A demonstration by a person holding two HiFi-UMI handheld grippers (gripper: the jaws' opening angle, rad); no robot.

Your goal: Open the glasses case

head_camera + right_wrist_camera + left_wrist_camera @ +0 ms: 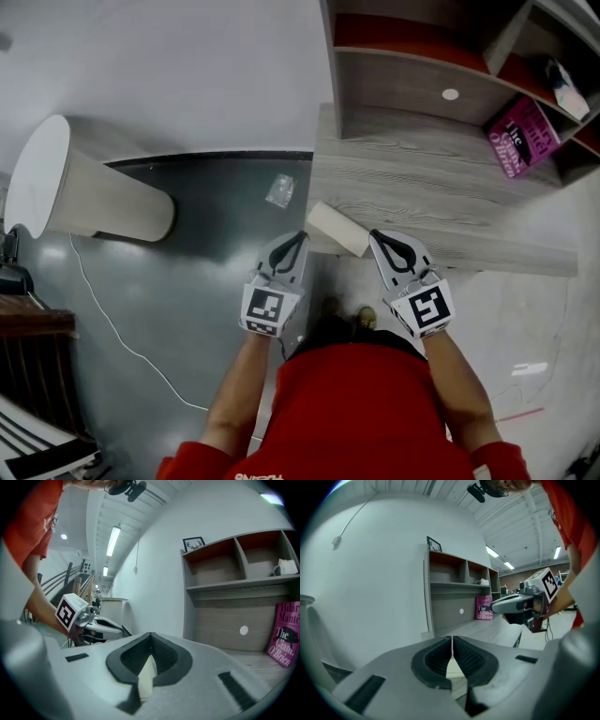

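A cream glasses case [337, 228] lies closed on the near left corner of the grey wooden desk [441, 192]. My left gripper [302, 235] is shut, its tip close by the case's left end. My right gripper [373, 234] is also shut, just off the case's right end. Whether either tip touches the case I cannot tell. In the left gripper view the left gripper [452, 641] has its jaws together, with a piece of the case [454, 670] showing below them. The right gripper [151, 641] looks the same in its own view, with the case [147, 677] below its jaws.
A shelf unit [412, 66] stands at the back of the desk, with a magenta book [521, 136] leaning beside it. On the dark floor to the left are a white round table [56, 183], a thin white cable [122, 337] and a small clear bag [280, 190].
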